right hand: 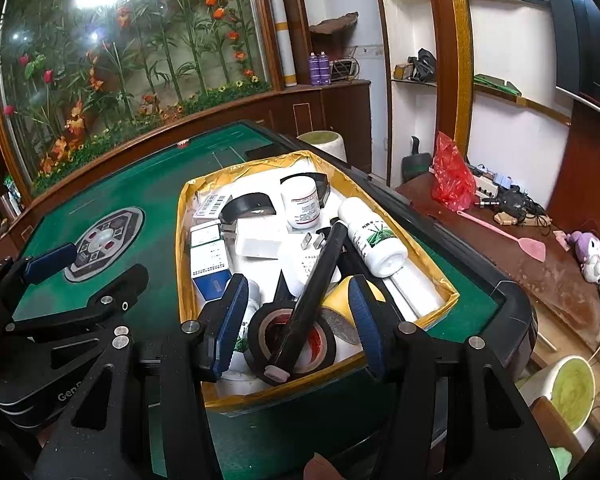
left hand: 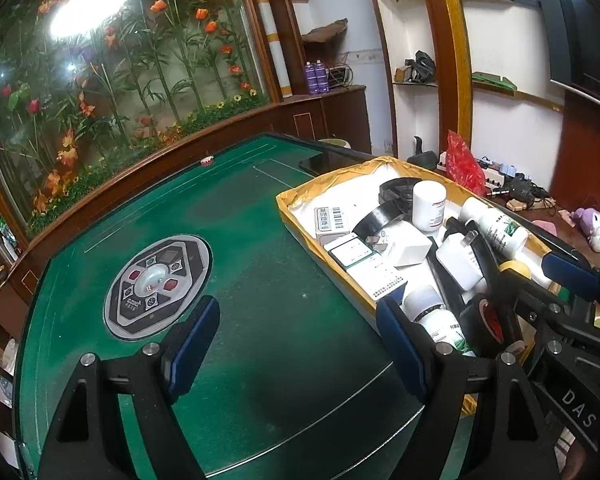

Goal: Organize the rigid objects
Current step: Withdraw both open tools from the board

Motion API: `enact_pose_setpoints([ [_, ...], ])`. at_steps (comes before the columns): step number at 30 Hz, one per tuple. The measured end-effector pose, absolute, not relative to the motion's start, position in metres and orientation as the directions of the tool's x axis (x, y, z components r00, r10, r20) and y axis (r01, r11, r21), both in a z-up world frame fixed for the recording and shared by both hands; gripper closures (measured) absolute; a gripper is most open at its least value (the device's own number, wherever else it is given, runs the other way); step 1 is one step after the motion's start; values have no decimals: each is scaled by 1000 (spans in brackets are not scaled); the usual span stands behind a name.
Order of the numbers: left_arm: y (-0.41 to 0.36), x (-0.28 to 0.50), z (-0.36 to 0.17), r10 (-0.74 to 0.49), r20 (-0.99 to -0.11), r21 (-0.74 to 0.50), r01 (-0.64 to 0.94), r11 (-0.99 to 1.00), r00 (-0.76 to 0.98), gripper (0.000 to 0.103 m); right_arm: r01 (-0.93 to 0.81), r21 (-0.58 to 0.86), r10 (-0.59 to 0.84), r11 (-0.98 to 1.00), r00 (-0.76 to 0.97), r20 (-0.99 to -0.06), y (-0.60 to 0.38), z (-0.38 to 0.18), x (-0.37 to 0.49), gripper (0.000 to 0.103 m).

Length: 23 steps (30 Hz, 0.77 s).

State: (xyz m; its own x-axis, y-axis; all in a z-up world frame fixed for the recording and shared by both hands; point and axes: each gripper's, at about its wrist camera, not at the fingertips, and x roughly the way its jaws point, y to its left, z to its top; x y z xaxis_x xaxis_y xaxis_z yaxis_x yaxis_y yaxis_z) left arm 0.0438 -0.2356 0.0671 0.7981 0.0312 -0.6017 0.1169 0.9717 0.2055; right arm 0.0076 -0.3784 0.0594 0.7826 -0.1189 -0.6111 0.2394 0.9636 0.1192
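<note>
Right gripper (right hand: 298, 322) jaws parted, empty, straddling the black tape roll (right hand: 292, 340) and pen (right hand: 314, 292). Lower squarely, clamp the roll alone. Left gripper (left hand: 296, 344) released over bare table (left hand: 260, 280).

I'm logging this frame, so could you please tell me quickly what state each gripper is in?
Left gripper: open, empty, over the green table.
Right gripper: open above the box, astride the black tape roll, not gripping.

Bottles (right hand: 374, 242) lie in box (right hand: 440, 276) on table (left hand: 260, 280).
</note>
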Motion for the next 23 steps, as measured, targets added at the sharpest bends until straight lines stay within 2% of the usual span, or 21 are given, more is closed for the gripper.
enact_pose_setpoints([
  [12, -234, 44, 67, 45, -611, 211, 108, 971, 791, 22, 240, 120, -119, 963, 783, -610, -378, 59, 9, 51],
  [17, -230, 46, 69, 22, -631, 179, 117, 977, 775, 22, 240, 120, -119, 963, 783, -610, -379, 59, 9, 51],
  [23, -230, 41, 73, 4, -611, 169, 125, 978, 792, 22, 238, 119, -120, 964, 788, -604, -378, 59, 7, 51],
])
